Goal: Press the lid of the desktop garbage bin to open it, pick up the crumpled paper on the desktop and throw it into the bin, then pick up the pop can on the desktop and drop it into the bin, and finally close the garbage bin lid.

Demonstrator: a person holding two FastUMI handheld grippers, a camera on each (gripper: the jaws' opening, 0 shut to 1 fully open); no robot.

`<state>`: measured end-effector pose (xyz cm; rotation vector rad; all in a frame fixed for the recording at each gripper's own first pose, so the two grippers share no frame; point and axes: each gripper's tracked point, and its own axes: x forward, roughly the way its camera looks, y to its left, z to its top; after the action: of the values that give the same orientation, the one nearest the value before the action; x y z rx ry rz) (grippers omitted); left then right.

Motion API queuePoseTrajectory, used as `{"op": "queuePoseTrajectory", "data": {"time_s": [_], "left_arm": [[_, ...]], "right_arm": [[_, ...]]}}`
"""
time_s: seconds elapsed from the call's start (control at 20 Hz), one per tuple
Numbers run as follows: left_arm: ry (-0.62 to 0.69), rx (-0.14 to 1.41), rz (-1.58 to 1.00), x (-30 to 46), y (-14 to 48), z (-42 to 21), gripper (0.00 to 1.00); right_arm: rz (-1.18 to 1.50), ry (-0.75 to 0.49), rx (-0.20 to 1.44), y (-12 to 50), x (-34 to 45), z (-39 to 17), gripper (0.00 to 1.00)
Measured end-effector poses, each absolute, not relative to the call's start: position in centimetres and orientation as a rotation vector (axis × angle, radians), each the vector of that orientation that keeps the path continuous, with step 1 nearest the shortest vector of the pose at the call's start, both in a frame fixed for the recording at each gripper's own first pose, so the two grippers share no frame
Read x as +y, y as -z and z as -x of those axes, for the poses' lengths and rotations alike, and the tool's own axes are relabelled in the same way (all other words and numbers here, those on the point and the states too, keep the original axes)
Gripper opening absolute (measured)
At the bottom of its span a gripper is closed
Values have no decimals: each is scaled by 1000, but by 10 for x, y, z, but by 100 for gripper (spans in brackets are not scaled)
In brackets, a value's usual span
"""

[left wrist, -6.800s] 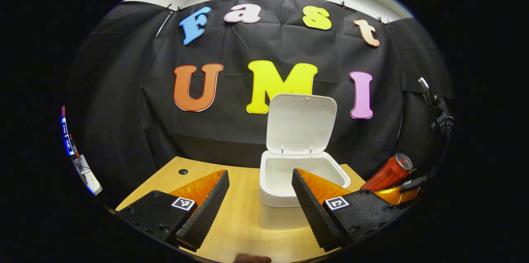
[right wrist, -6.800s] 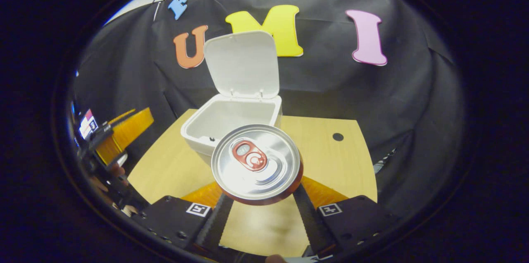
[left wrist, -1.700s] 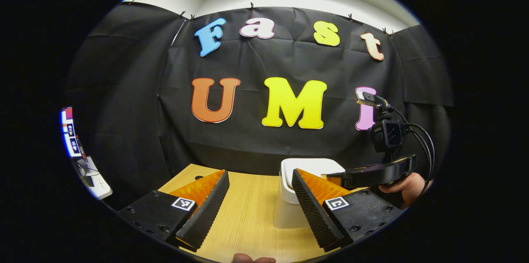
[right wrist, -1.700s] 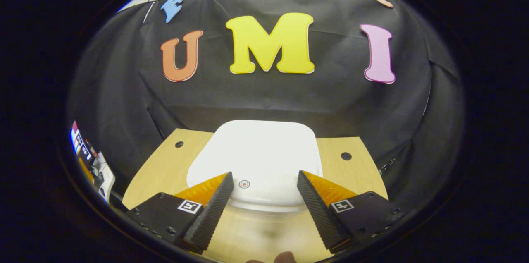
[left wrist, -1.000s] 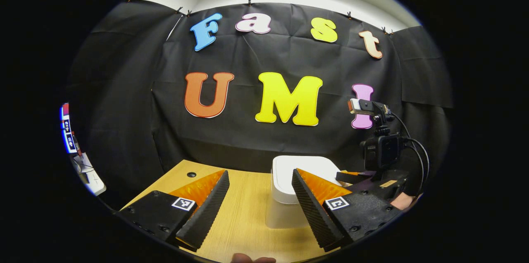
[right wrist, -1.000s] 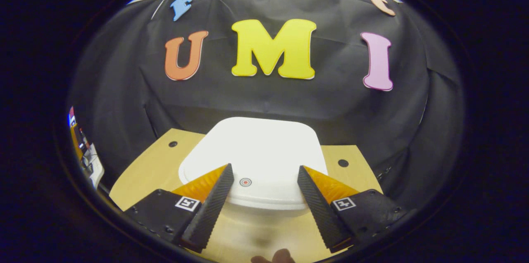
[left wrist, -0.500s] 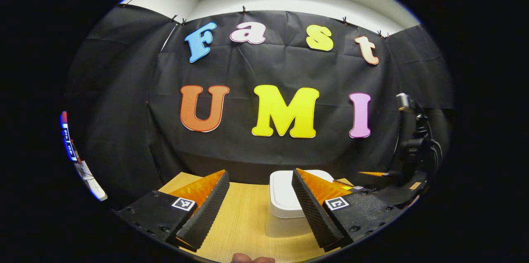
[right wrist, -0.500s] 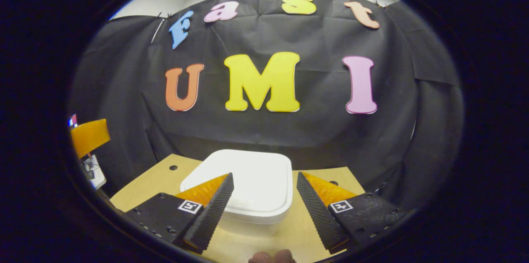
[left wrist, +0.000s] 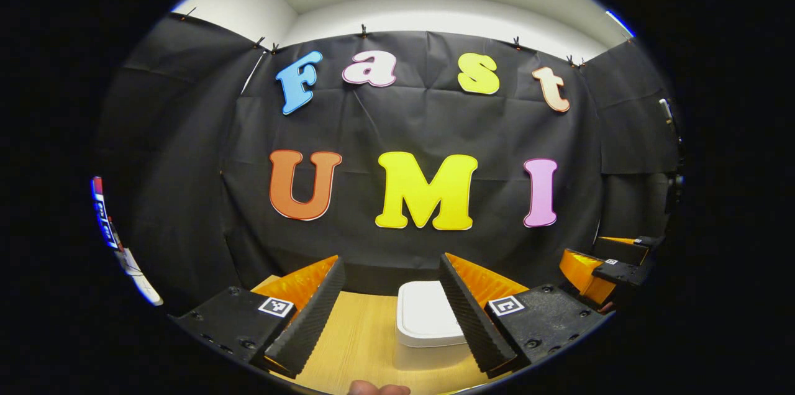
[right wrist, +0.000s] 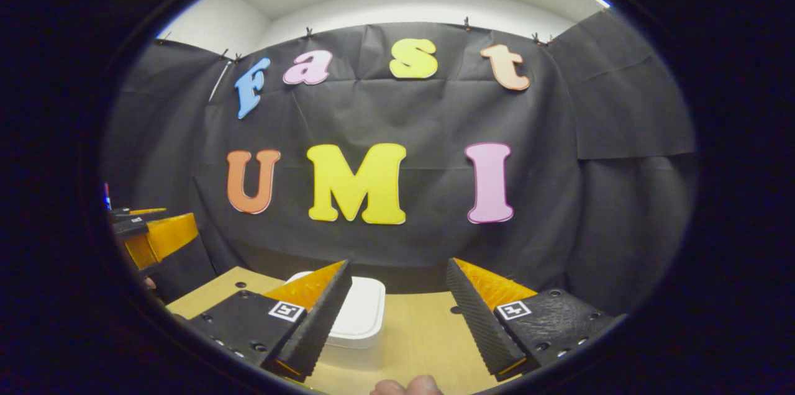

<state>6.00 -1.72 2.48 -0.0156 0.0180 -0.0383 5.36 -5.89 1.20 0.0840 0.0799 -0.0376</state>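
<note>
1 bin (left wrist: pixel 425 320), lid down | 2 grippers: L (left wrist: pixel 391 302) & R (right wrist: pixel 397 305) agape, empty

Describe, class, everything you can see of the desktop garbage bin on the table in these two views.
The garbage bin is a small white box with rounded corners, seemingly smooth plastic. Its flat lid is closed and overhangs the body slightly like a lip. It stands upright on the light wooden table, alone; nothing else touches it. In the left gripper view it sits beside the near finger; in the right gripper view a finger partly hides it. Its contents are hidden.
</note>
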Motion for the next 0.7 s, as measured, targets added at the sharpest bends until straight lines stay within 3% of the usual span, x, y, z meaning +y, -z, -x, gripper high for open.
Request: {"op": "queuePoseTrajectory", "data": {"time_s": [0.7], "left_arm": [[16, 6, -55, -18, -25, -54, 98]], "right_arm": [[-89, 20, 65, -17, -50, -51, 94]]}}
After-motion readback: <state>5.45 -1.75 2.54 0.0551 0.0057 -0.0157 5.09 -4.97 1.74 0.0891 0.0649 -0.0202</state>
